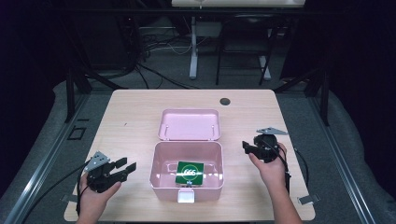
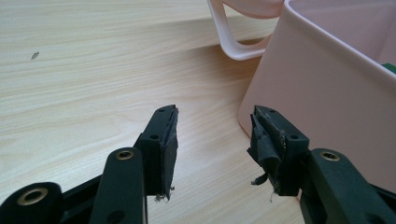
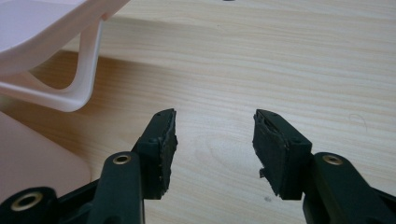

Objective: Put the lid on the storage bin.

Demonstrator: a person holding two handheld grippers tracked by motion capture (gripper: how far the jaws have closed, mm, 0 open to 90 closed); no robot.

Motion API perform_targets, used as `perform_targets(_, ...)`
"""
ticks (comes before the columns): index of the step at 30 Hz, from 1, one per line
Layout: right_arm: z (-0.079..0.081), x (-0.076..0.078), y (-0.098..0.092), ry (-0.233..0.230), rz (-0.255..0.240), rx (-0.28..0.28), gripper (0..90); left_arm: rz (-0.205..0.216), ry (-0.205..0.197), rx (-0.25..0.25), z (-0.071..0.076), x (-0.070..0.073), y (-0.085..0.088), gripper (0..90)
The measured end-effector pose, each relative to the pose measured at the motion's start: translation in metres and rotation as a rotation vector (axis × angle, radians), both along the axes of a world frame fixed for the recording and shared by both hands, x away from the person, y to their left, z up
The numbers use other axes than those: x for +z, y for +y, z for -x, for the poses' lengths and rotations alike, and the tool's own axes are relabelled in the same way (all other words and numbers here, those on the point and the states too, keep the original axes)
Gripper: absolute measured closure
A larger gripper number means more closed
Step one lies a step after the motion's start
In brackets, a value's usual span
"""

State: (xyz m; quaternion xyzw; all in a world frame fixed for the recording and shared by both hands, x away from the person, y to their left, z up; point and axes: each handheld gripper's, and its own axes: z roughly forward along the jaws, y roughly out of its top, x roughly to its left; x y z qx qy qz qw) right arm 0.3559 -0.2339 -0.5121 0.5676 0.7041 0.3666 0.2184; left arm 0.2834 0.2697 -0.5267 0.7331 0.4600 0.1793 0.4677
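On the wooden table [image 1: 130, 112] we see the open pink box [image 1: 161, 172] midway between our tongs, a green packet [image 1: 189, 172] lying inside it, with our left gripper [image 1: 127, 165] just beside its left wall and our right gripper [image 1: 245, 147] near its right wall, both spread wide and empty.

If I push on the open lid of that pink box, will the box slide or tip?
The pink box looks like thin plastic holding just a green pack, so probably light and apt to slide on the smooth table. Its open lid lies back, so it may flex.
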Motion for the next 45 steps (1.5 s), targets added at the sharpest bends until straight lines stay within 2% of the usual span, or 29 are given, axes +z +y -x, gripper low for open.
perform_targets(5,0.0,-0.003,0.0,0.016,-0.021,0.013,49.6,0.0,-0.005,0.001,0.0,0.001,-0.001,50.9)
perform_targets(10,-0.004,-0.001,-0.001,0.048,-0.053,0.014,57.5,0.007,-0.003,-0.007,-0.004,0.004,-0.003,51.6)
perform_targets(13,-0.007,0.004,0.001,0.049,-0.08,0.027,62.4,0.018,-0.007,-0.022,-0.008,0.011,-0.007,53.9)
perform_targets(15,-0.008,0.008,0.005,0.04,-0.069,0.038,62.4,0.023,-0.01,-0.033,-0.011,0.016,-0.011,55.1)
perform_targets(17,-0.01,0.012,0.009,0.055,-0.048,0.063,61.7,0.032,-0.022,-0.042,-0.014,0.022,-0.016,56.0)
perform_targets(21,-0.015,0.022,0.013,0.062,-0.091,0.096,60.0,0.038,-0.036,-0.064,-0.021,0.031,-0.025,56.1)
perform_targets(24,-0.021,0.029,0.016,0.084,-0.139,0.107,58.1,0.039,-0.026,-0.074,-0.026,0.036,-0.031,55.9)
perform_targets(25,-0.022,0.032,0.017,0.084,-0.141,0.108,57.4,0.045,-0.027,-0.075,-0.028,0.037,-0.033,55.9)
perform_targets(30,-0.027,0.043,0.026,0.083,-0.123,0.127,56.5,0.061,-0.022,-0.08,-0.032,0.041,-0.039,56.0)
perform_targets(31,-0.028,0.049,0.032,0.084,-0.116,0.135,56.5,0.078,-0.02,-0.082,-0.033,0.043,-0.042,56.2)
perform_targets(35,-0.031,0.059,0.042,0.096,-0.096,0.159,56.6,0.081,-0.012,-0.096,-0.035,0.048,-0.048,58.2)
perform_targets(39,-0.036,0.067,0.051,0.101,-0.088,0.177,56.6,0.06,-0.006,-0.11,-0.038,0.047,-0.054,60.5)
perform_targets(42,-0.041,0.072,0.056,0.105,-0.07,0.177,56.3,0.043,-0.013,-0.11,-0.039,0.046,-0.059,62.1)
perform_targets(45,-0.046,0.074,0.06,0.108,-0.075,0.173,56.0,0.033,-0.01,-0.111,-0.041,0.045,-0.061,63.5)
